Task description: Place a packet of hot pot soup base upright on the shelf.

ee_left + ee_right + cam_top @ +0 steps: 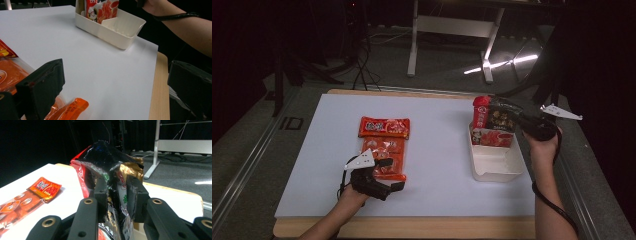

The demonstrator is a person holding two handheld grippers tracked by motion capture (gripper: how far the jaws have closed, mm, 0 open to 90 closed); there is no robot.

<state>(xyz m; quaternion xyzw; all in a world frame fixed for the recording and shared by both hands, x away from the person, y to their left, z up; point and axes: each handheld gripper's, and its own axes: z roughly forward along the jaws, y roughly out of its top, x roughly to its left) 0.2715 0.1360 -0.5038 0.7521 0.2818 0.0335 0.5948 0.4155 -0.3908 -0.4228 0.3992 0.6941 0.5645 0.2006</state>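
Observation:
A black snack bag (502, 117) stands in the far end of a white bin (494, 175), beside a red packet (481, 112) and behind a red-and-white packet (492, 136). My right gripper (518, 121) reaches in from the right and is shut on the black bag's crumpled top (110, 157), which sits between the jaws of this gripper (117, 192). My left gripper (392, 174) rests open over the near end of an orange packet (384, 157). In the left gripper view the gripper (117, 75) has its jaws wide apart, with that packet (70, 107) under the left jaw.
A second red packet (384, 127) lies flat just beyond the orange one on the white mat (437, 150). The near half of the bin (117, 37) holds nothing. The person's right forearm (190, 30) is off the table's right edge.

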